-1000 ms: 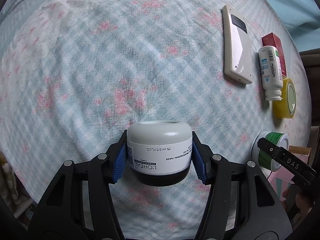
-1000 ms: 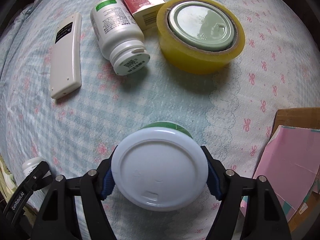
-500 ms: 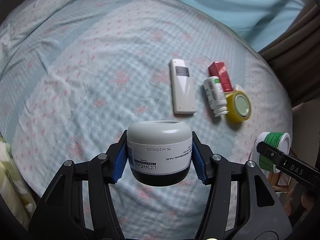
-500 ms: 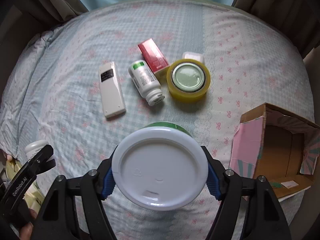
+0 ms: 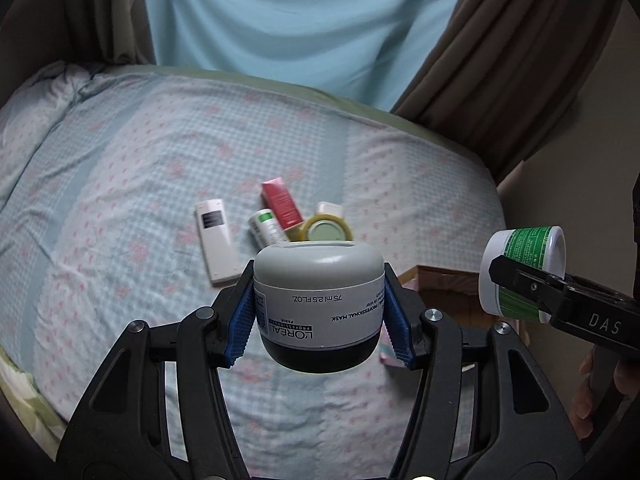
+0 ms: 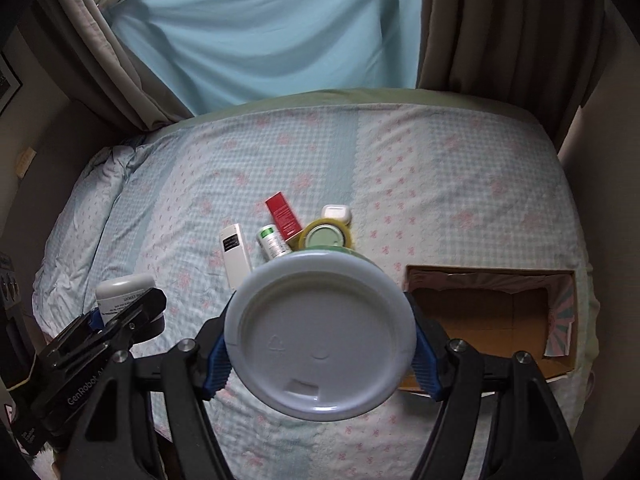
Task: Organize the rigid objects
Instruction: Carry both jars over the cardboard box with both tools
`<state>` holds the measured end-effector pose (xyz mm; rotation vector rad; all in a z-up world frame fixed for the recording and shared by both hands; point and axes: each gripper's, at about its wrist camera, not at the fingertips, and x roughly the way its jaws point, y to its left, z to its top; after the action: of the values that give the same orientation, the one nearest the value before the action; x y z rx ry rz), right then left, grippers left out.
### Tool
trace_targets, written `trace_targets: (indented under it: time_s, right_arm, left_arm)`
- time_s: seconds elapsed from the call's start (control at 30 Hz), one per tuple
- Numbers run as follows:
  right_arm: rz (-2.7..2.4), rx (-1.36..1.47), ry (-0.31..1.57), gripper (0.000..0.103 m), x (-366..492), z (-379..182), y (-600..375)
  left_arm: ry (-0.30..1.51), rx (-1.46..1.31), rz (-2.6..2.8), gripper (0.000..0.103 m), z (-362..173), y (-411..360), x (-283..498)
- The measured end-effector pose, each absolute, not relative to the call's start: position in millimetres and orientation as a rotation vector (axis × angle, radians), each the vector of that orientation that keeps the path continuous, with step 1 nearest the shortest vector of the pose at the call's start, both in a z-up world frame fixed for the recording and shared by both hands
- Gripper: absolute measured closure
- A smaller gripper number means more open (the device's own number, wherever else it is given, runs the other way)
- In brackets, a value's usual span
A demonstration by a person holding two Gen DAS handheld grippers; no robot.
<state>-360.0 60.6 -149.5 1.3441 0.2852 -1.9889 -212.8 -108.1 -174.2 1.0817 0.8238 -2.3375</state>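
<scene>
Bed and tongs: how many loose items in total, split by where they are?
Held in tongs: 2 (grey jar, green-label tub)
Lying on bed: 5 (remote, pill bottle, red box, tape roll, earbud case)
Total: 7

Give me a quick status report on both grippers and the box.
Left gripper shut on grey-lidded cream jar. Right gripper shut on white-lidded green tub. Open cardboard box on the bed, nothing blocking it.
</scene>
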Motion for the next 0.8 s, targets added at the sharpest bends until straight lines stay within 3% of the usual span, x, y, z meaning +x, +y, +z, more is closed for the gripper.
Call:
trace_targets:
  time_s: [0.37, 0.8]
  right_arm:
    - [-2.081, 1.398, 0.433, 0.035, -437.5, -158.9, 177.9]
    - [-1.936, 1.532, 0.596, 0.035, -509.7, -262.6, 234.5]
  left_arm:
    - [0.829, 1.196, -2.484, 0.050, -168.8, 25.8, -337.0]
    - [0.779, 1.588, -2.388, 0.050, -279.9, 108.7, -456.5]
